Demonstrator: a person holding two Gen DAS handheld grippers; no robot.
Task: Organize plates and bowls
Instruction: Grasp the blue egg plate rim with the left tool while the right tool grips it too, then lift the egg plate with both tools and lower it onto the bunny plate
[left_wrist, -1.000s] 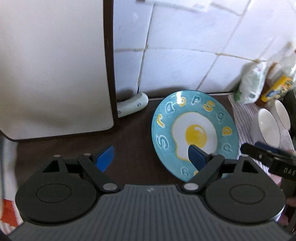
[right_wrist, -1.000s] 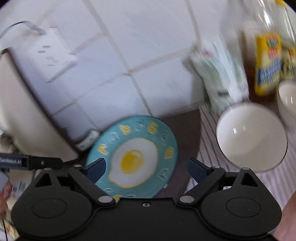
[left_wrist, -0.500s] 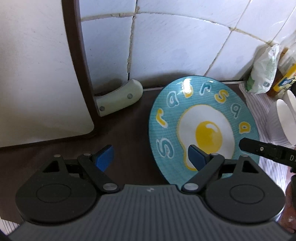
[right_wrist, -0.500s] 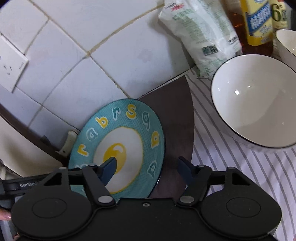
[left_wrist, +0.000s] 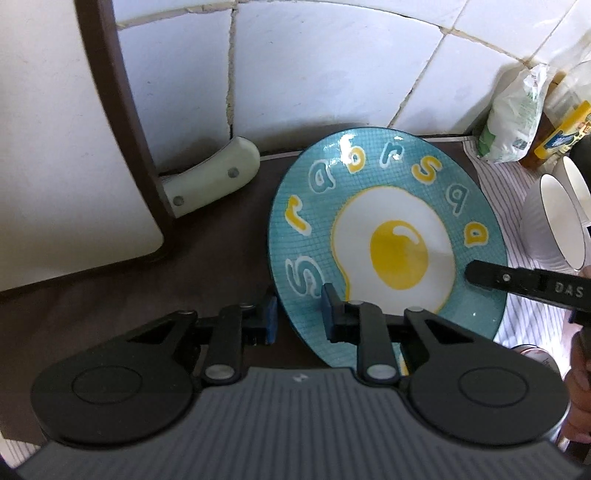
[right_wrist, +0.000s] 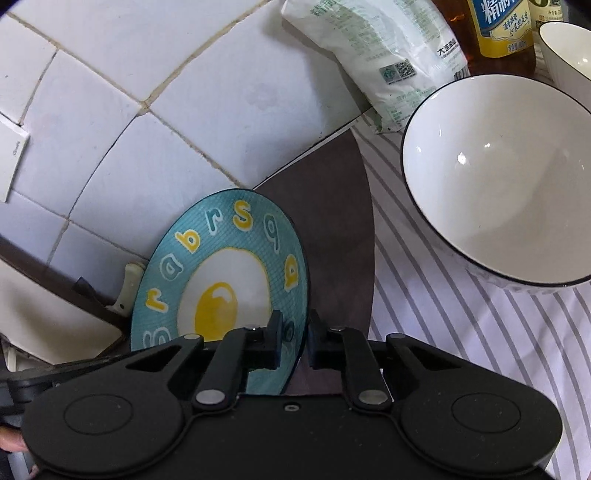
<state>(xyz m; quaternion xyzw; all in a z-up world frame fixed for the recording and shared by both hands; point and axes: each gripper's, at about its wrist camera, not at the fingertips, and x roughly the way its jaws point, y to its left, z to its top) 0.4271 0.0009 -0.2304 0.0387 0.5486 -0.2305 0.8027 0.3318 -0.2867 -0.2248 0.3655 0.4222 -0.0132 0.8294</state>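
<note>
The blue fried-egg plate (left_wrist: 388, 236) is propped on edge against the tiled wall (left_wrist: 332, 66), on the dark worktop (left_wrist: 207, 266). Its rim is straddled by the left gripper (left_wrist: 297, 319) & right gripper (right_wrist: 293, 338), both nearly pinched, contact unclear. White bowls (right_wrist: 498, 177) on striped cloth (right_wrist: 461, 332) are unstacked. Task judged early; nothing grouped yet.

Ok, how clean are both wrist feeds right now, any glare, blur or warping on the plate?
Left wrist: sharp; window glare glints on the egg plate along its far rim and yolk; fisheye bows the tile wall. Right wrist: sharp too; small highlights inside the white bowl, cloth stripes curve from distortion.
</note>
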